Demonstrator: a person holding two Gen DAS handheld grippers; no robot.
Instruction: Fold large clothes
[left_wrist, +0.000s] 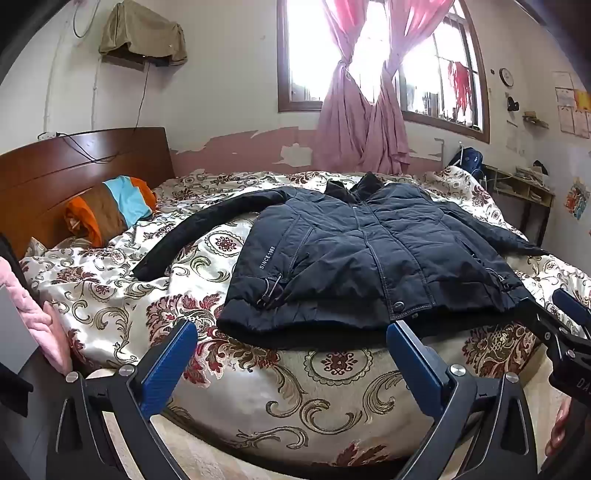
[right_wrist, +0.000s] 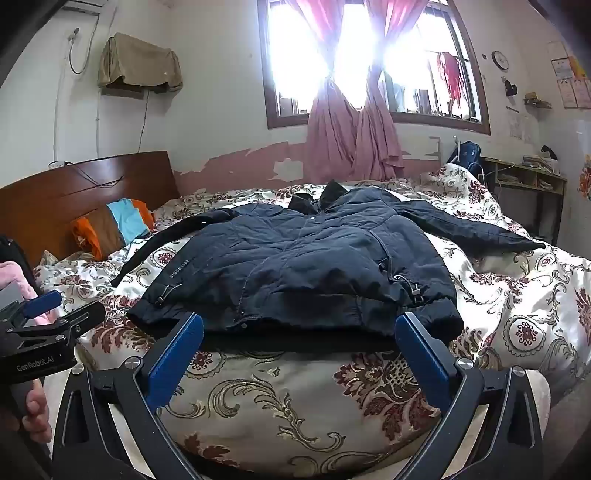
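Presently, a dark navy padded jacket (left_wrist: 351, 258) is laid front-up on a bed covered with a cream floral quilt (left_wrist: 325, 398). The collar is turned toward the window and the hem toward the cameras. The front is closed, and the lettering "SINCE 1963" is printed near the hem in the left wrist view. Both sleeves are spread outward: one sleeve (left_wrist: 207, 229) reaches toward the wooden headboard (left_wrist: 74, 166), the other sleeve (right_wrist: 476, 229) toward the far side of the bed. Drawcord toggles are seen at either side of the hem.

The left gripper (left_wrist: 291, 332) is held just short of the hem, its blue-padded fingers (left_wrist: 166, 365) spread wide with nothing between them. The right gripper (right_wrist: 299, 325) is likewise held at the near edge of the hem, fingers parted wide and gripping nothing; whether its tips touch the fabric cannot be told. Each tool is also visible at the edge of the other's view.

An orange, brown and blue striped pillow (left_wrist: 110, 210) is propped against the headboard. Knotted pink curtains (left_wrist: 362, 122) hang at a brightly lit window. A wall clock (right_wrist: 499, 60) is mounted to the right of the window, and a low shelf unit (right_wrist: 524, 177) stands beyond the bed.
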